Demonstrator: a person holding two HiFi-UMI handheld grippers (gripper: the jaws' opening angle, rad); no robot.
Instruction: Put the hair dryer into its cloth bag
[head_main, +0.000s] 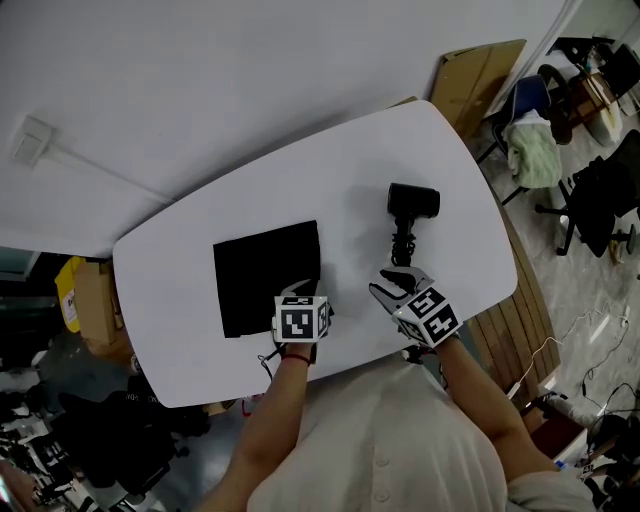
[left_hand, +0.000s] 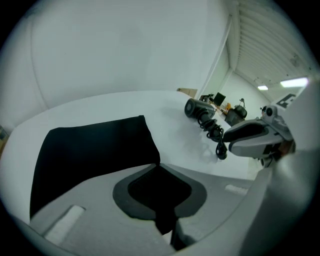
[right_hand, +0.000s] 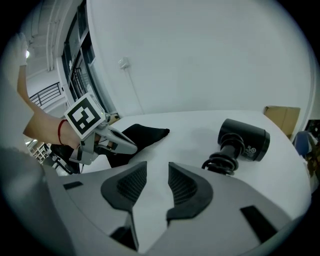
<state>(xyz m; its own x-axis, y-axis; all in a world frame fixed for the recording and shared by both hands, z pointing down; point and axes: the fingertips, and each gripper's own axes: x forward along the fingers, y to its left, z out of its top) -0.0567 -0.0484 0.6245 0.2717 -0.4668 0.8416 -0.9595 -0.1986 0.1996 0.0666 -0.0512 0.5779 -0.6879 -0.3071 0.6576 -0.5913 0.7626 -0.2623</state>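
Locating the hair dryer first, Inspector: where does it lie on the worktop?

Inspector: Right of the middle, toward the right end. Its long axis runs from the near edge to the far edge. The barrel is at the far end and lies crosswise. The handle, with the cord coiled about it, points back at the near edge. Which barrel end is the nozzle, I cannot tell.

Reviewer: And the tools?

Inspector: The right gripper sits at the near edge, directly in line with that axis, with the handle end just beyond its tips. Its jaws stand apart and only bare worktop shows between them. It is plainly the nearer tool.

Reviewer: And the left gripper?

Inspector: It is well apart from the dryer, over the near right corner of the cloth bag. The bag lies flat between the middle and the left end. The tips are drawn together at that corner, with black cloth filling the hollow between the pads. I judge it is pinched on the bag's edge.

Reviewer: Finding for the coming move?

Inspector: In my judgement the right gripper need only go straight ahead to take the handle, jaws closing across it. The dryer must then travel leftward along the near edge to the bag. Where the bag's mouth lies is not evident.
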